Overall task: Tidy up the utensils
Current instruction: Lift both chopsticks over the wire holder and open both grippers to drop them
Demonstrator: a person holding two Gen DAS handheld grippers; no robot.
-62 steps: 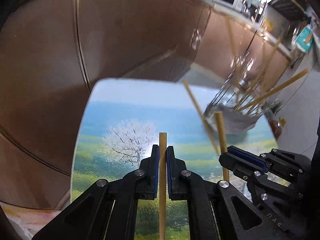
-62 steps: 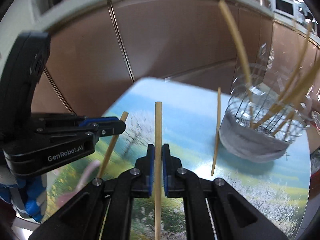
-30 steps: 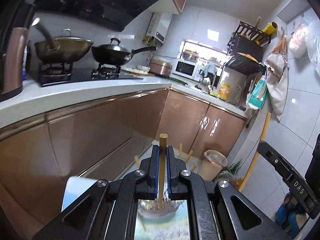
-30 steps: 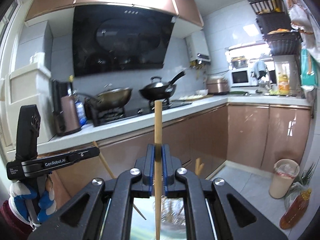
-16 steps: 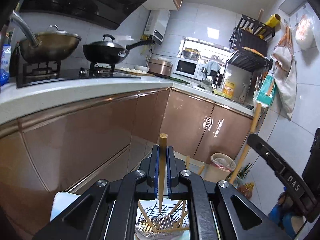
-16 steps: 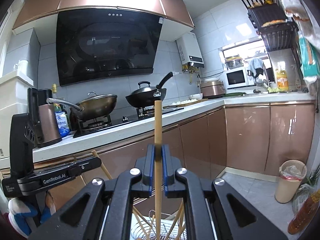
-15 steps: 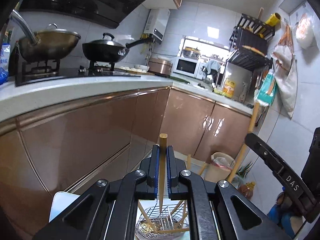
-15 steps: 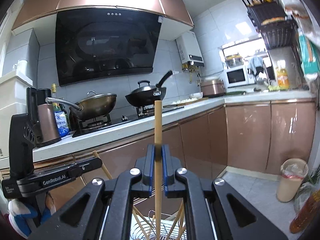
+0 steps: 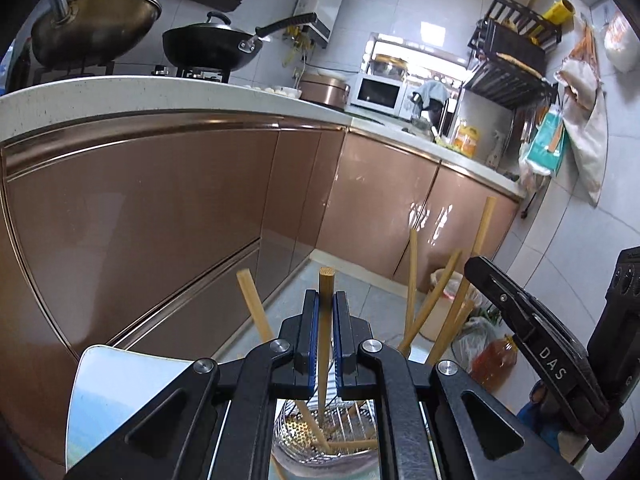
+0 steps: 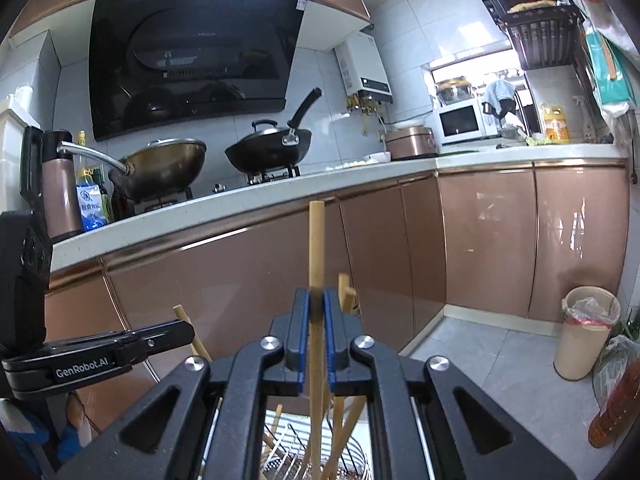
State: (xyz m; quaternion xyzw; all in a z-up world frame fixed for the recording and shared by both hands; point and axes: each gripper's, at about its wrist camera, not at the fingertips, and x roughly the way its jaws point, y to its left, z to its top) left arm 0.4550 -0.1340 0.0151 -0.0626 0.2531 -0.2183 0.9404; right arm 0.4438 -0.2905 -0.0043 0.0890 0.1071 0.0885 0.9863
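Note:
My left gripper point(image 9: 326, 308) is shut on an upright wooden chopstick point(image 9: 325, 280) whose lower end reaches into a wire utensil holder point(image 9: 324, 436) right below the jaws. Several other chopsticks point(image 9: 412, 280) stand leaning in that holder. My right gripper point(image 10: 316, 308) is shut on a second upright chopstick point(image 10: 316, 240), its lower end down among the chopsticks in the same wire holder point(image 10: 300, 456). The right gripper's body point(image 9: 540, 352) shows at the right of the left wrist view; the left gripper's body point(image 10: 100, 354) shows at the left of the right wrist view.
The holder stands on a table with a landscape print point(image 9: 116, 384). Beyond it run brown kitchen cabinets point(image 9: 160, 220) under a white counter point(image 10: 240, 204) with two woks point(image 10: 268, 152). A bin point(image 10: 584, 328) and an oil bottle point(image 9: 492, 364) stand on the floor at right.
Both grippers have come down with their chopsticks. The chopsticks' lower ends have sunk into the wire holder, and the leaning chopsticks now rise beside the jaws.

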